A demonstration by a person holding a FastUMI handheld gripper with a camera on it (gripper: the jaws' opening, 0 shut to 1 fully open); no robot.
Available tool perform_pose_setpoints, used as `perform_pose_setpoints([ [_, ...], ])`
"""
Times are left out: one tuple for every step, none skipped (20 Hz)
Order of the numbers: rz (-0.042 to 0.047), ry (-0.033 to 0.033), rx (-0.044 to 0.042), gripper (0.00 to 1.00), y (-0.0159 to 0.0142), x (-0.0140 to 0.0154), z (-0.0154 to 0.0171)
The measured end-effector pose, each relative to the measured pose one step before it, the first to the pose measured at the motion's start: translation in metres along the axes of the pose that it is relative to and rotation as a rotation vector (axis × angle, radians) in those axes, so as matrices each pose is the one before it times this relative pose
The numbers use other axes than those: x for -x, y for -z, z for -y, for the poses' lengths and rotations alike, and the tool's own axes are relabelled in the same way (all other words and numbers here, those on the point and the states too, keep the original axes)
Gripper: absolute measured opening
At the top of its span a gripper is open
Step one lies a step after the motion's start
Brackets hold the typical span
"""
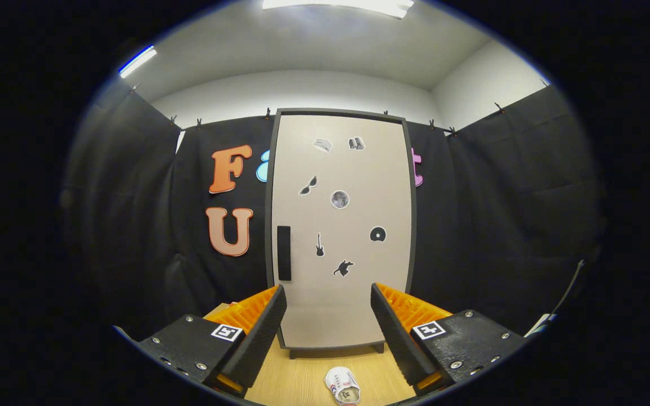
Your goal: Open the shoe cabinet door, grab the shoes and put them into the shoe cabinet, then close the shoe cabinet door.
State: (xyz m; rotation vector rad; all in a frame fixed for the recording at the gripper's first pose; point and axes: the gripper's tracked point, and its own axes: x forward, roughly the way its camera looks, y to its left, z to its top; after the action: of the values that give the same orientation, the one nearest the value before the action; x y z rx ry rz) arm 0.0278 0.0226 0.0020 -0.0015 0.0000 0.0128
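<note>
The shoe cabinet (341, 225) stands upright against the booth wall, straight ahead of my fingers. Its pale door is shut flat in a dark frame and carries several small stickers. A black vertical handle (284, 253) sits on the door's left edge, above my left finger. A small white shoe (343, 385) with dark markings lies on the wooden floor (302, 378) in front of the cabinet, low between my fingers. My gripper (328, 327) is open, with nothing between its fingers, and is some way short of the door.
Black cloth walls close in on both sides of the cabinet. A thin cable (570, 287) hangs at the right wall. A pale box corner (220, 309) shows behind my left finger.
</note>
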Motion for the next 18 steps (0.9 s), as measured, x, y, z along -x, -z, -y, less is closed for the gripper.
perform_pose_setpoints([
  [0.00312, -0.00095, 0.00015, 0.94, -0.00102, -0.00508, -0.00168],
  [-0.00035, -0.00386, 0.00053, 0.94, 0.00077, -0.00529, -0.00166],
  [0.00015, -0.00661, -0.00043, 0.94, 0.00091, -0.00533, -0.00386],
  [-0.00029, -0.00805, 0.00077, 0.94, 0.00061, -0.00639, -0.00410],
  [-0.00066, -0.00518, 0.00250, 0.94, 0.00066, -0.00663, -0.00364],
  [-0.00146, -0.00662, 0.00441, 0.94, 0.00098, -0.00653, -0.00280],
  [-0.00136, -0.00609, 0.00306, 0.94, -0.00001, -0.00582, -0.00365],
  [0.00066, -0.00618, 0.00169, 0.94, 0.00092, -0.00710, -0.00457],
  [-0.00029, -0.00691, -0.00150, 0.94, 0.00054, -0.00802, -0.00448],
  [-0.00007, -0.00836, -0.00303, 0.94, 0.00017, -0.00720, -0.00469],
  [0.00094, -0.00816, -0.00222, 0.94, 0.00077, -0.00766, -0.00443],
  [-0.00146, -0.00629, -0.00039, 0.94, 0.00125, -0.00902, -0.00419],
  [-0.00094, -0.00385, 0.00090, 0.94, 0.00186, -0.00826, -0.00376],
  [0.00054, -0.00278, 0.00153, 0.94, 0.00218, -0.00837, -0.00311],
  [0.00117, 0.00052, 0.00176, 0.94, 0.00149, -0.00825, -0.00216],
  [-0.00321, -0.00222, -0.00061, 0.94, 0.00179, -0.00847, -0.00242],
  [-0.00364, -0.00251, -0.00214, 0.94, 0.00271, -0.00826, -0.00238],
  [-0.00147, -0.00165, -0.00363, 0.94, 0.00193, -0.00787, -0.00228],
])
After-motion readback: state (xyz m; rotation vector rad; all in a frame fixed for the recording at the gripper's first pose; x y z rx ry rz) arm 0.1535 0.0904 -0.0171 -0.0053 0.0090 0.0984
